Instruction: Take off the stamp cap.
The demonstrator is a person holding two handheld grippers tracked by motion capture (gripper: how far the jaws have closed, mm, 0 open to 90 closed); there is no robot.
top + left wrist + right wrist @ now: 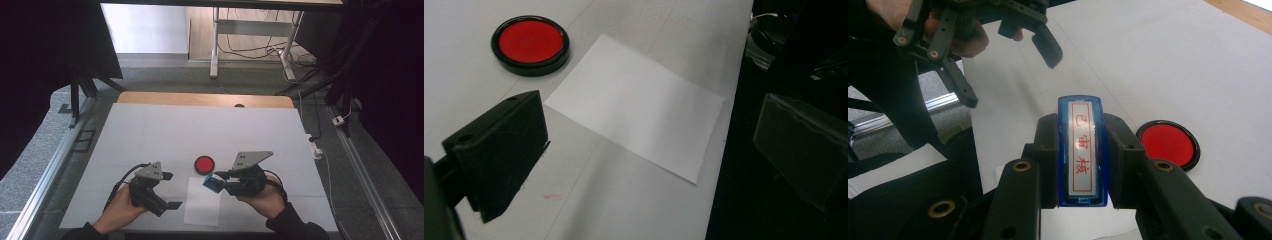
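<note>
A blue stamp (1082, 150) with a white label and red characters sits clamped between the jaws of my right gripper (1082, 165). In the high view that right gripper (218, 181) holds the stamp (211, 183) just above the top right corner of a white paper sheet (202, 201). A round red ink pad (204, 164) in a black case lies just beyond the sheet. My left gripper (171, 190) stands open at the sheet's left edge with nothing between its fingers. In the left gripper view the sheet (639, 115) and the ink pad (530, 44) lie ahead of the wide-set jaws.
A white cover (200, 130) spreads over the table, with a wooden edge (205, 99) at the far side. The near table edge (724, 150) runs just past the sheet. Metal rails (50, 165) flank both sides. The left gripper (1003, 65) appears beyond the stamp in the right gripper view.
</note>
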